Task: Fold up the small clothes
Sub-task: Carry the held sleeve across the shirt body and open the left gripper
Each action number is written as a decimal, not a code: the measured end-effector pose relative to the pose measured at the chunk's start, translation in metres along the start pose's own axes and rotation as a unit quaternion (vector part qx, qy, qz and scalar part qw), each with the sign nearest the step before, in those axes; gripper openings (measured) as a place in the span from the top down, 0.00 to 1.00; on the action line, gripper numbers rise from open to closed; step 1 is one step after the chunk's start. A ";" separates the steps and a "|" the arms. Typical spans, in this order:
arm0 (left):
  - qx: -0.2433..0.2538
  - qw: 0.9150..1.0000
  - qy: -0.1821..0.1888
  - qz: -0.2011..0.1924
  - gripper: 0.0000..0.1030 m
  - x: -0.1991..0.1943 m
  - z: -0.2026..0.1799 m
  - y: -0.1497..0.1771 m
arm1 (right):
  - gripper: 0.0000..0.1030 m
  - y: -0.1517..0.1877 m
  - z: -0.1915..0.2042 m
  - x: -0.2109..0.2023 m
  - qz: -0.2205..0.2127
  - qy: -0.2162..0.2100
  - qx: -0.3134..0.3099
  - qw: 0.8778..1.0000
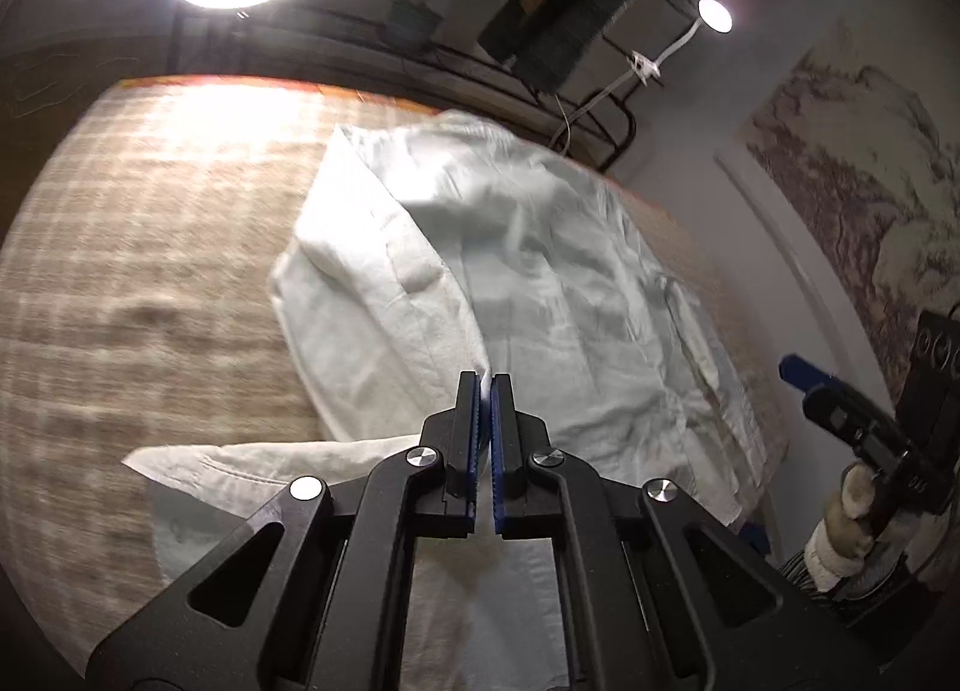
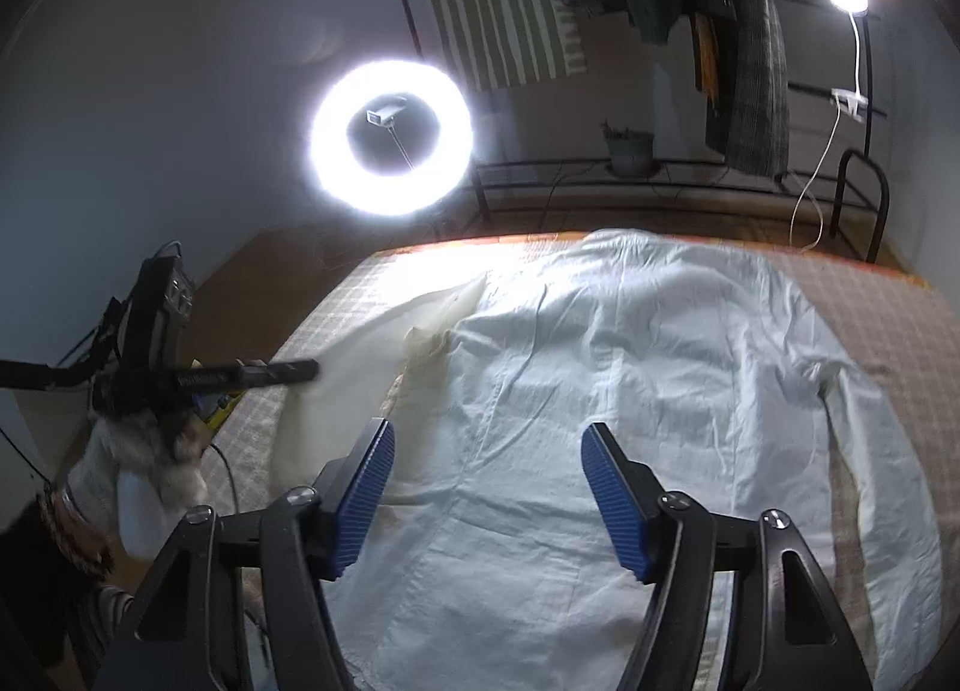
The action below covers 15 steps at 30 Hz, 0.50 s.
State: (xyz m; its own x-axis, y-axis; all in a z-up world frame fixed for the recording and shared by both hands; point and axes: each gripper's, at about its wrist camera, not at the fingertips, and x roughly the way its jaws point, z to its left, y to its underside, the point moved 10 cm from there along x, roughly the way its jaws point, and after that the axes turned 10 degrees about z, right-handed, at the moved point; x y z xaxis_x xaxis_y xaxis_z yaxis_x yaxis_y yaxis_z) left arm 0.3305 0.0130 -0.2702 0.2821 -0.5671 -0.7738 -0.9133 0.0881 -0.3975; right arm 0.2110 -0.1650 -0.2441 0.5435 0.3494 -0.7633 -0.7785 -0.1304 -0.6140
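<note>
White shirt flat on bed | left gripper closed, empty | right gripper open

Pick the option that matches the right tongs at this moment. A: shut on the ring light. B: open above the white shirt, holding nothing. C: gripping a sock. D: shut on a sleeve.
B: the right tongs stand with blue ribbed pads apart and nothing between them, above the wrinkled white cotton shirt spread on the checked beige cloth.

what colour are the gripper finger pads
Blue, ribbed pads; clearest in the right wrist view.
</note>
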 end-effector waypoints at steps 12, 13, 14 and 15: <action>0.035 0.997 -0.054 0.046 0.65 0.035 -0.024 0.034 | 0.45 0.012 -0.031 0.033 0.040 -0.008 0.036 0.999; 0.034 0.997 -0.055 0.038 0.61 0.024 -0.025 0.037 | 0.45 0.013 -0.034 0.035 0.043 -0.009 0.039 0.998; 0.031 0.998 -0.052 0.028 0.60 0.012 -0.025 0.041 | 0.45 0.014 -0.037 0.037 0.044 -0.008 0.041 0.998; 0.026 0.998 -0.051 0.013 0.59 -0.003 -0.022 0.045 | 0.45 0.014 -0.039 0.038 0.046 -0.007 0.042 0.998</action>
State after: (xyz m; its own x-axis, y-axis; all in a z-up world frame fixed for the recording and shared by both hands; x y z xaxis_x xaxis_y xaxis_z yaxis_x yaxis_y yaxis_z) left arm 0.2821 0.0004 -0.2745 0.2885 -0.4780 -0.8296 -0.9052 0.1463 -0.3991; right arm 0.2327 -0.1899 -0.2897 0.4654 0.3518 -0.8122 -0.8486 -0.0836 -0.5224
